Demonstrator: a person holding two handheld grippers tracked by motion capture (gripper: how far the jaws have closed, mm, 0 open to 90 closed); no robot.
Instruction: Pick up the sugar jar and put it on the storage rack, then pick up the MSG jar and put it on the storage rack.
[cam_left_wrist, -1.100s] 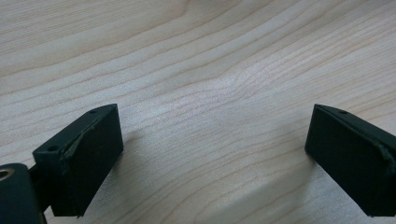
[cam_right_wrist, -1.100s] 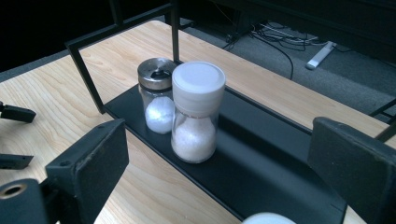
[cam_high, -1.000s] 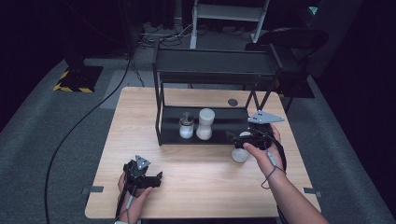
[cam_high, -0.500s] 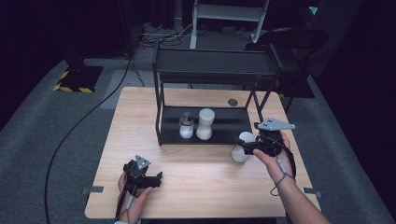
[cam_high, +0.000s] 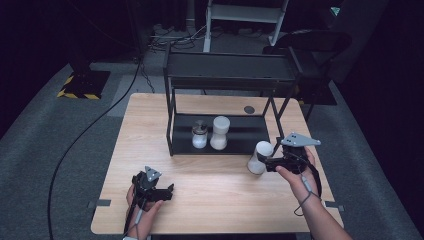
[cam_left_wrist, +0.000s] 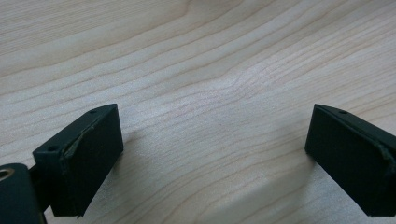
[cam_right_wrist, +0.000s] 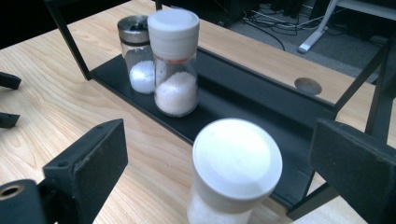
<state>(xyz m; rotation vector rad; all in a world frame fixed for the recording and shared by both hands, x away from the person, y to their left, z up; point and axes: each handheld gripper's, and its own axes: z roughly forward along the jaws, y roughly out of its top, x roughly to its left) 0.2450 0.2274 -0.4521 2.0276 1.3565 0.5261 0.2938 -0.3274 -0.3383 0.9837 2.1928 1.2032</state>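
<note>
I am holding the right gripper (cam_high: 266, 161) at the table's (cam_high: 215, 200) right side, its jaws spread wide and gripping nothing. The white-capped jar (cam_high: 260, 157) is standing upright on the wood just in front of the rack's (cam_high: 225, 75) lower shelf, near the rack's front right leg. In the right gripper view the jar (cam_right_wrist: 233, 172) is sitting between the two jaws, nearer the right one, with a clear gap on either side, so neither pad is touching it. Behind it on the shelf, a tall grinder (cam_right_wrist: 173, 63) and a metal-lidded shaker (cam_right_wrist: 135, 53) are standing just beside each other. I am resting the left gripper (cam_high: 167, 190) near the table's front left, well apart from the jar, its jaws also spread over bare wood.
</note>
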